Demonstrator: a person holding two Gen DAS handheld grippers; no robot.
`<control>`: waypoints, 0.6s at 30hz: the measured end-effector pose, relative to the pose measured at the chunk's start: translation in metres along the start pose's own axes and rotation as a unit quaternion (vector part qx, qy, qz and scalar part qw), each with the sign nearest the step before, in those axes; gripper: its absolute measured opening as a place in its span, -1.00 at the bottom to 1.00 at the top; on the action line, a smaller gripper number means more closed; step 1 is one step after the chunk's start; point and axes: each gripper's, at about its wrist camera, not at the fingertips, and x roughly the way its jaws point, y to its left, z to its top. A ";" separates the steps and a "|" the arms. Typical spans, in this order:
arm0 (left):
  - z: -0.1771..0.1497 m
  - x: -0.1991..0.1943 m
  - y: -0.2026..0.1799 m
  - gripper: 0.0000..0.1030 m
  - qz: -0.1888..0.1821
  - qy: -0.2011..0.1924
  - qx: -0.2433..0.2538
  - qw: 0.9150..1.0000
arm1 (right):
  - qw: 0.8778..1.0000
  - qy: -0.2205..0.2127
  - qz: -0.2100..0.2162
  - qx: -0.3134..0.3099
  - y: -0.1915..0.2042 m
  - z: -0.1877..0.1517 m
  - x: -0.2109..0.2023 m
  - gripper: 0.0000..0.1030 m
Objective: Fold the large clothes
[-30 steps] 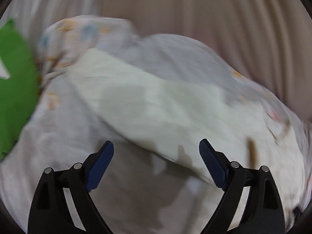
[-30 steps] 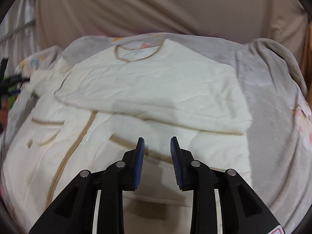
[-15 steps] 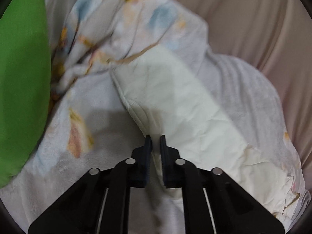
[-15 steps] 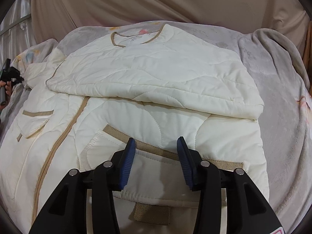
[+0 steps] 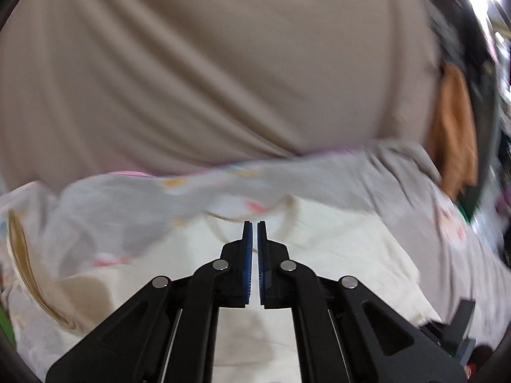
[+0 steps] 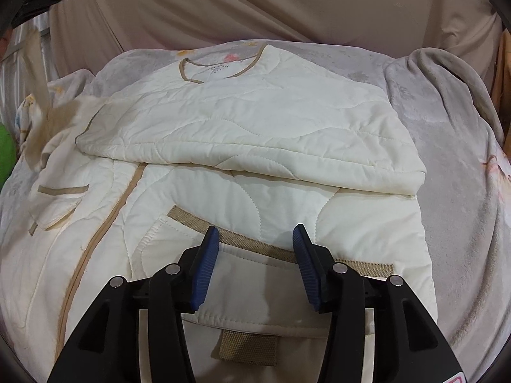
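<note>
Cream quilted jacket (image 6: 249,134) lies flat on the grey blanket (image 6: 463,191), top portion folded over the body, tan-trimmed pocket nearest. Right gripper (image 6: 255,239) hovers over that pocket, jaws opening, nothing between them. Left gripper (image 5: 254,233) is closed; whether it pinches fabric, can't tell. Beige sheet (image 6: 287,3) hangs behind.

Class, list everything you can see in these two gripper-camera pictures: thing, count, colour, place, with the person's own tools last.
quilted jacket: one, cream with tan trim, spread on the blanket, upper part folded over.
blanket: one, grey with pastel prints, under the jacket.
backdrop cloth: one, beige, hanging behind.
green object: one, at the left edge; cannot tell what.
orange cloth: one, far right, blurred.
left gripper: black with blue pads, shut.
right gripper: black with blue pads, jaws opening above the jacket pocket, nothing between them.
</note>
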 end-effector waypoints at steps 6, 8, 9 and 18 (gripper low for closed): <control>-0.080 0.090 -0.096 -0.91 -0.039 0.136 0.062 0.988 | 0.999 -0.003 0.026 0.037 -0.013 -0.003 -0.003 -0.05; -0.094 0.091 -0.085 -0.85 -0.015 0.133 0.060 0.989 | 0.999 -0.004 0.031 0.043 -0.014 -0.004 -0.003 -0.04; -0.099 0.082 -0.074 -0.79 -0.006 0.128 0.052 0.990 | 0.998 -0.005 0.033 0.044 -0.014 -0.004 -0.004 -0.03; -0.134 -0.014 0.100 0.21 0.163 0.089 -0.073 0.980 | 0.990 -0.032 0.131 0.035 0.004 0.022 -0.035 0.05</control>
